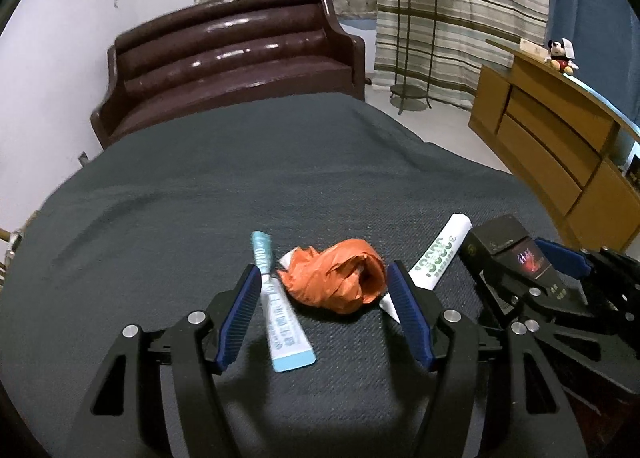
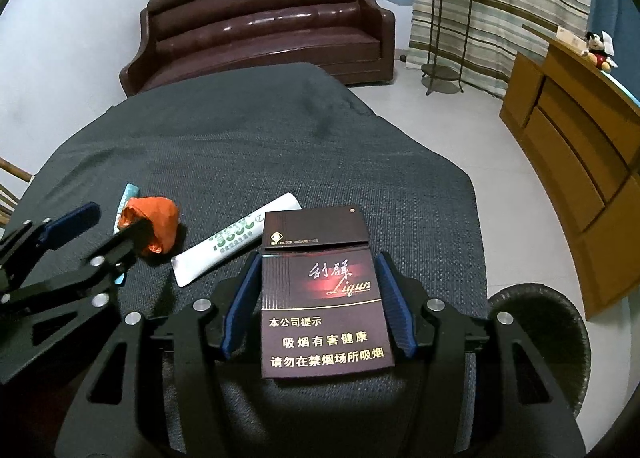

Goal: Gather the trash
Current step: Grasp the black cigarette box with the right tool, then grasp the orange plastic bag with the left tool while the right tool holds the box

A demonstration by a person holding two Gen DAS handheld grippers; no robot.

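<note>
Surface: worktop [image 1: 240, 178] under a dark grey cloth.
Left hand-held gripper [image 1: 324, 286]: jaws spread, straddling the orange wrapper [image 1: 340, 276]; pads not pressing it.
Blue sachet [image 1: 280, 318]: flat on the cloth, just beside the left pad.
White sachet [image 2: 236, 242]: between wrapper and pack.
Right hand-held gripper [image 2: 318, 298]: pinching the cigarette pack [image 2: 324, 314], lid flipped open.
Basket [image 2: 560, 334]: on the floor, right of the worktop.

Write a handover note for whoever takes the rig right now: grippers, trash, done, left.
Left gripper: open, straddling the orange wrapper, not closed on it.
Right gripper: jaws against the sides of the cigarette pack, its lid flipped open.
Blue sachet and white sachet lie on the grey cloth.
Dark bin sits at right.
Done: nothing binned that shows. Left: all four.
</note>
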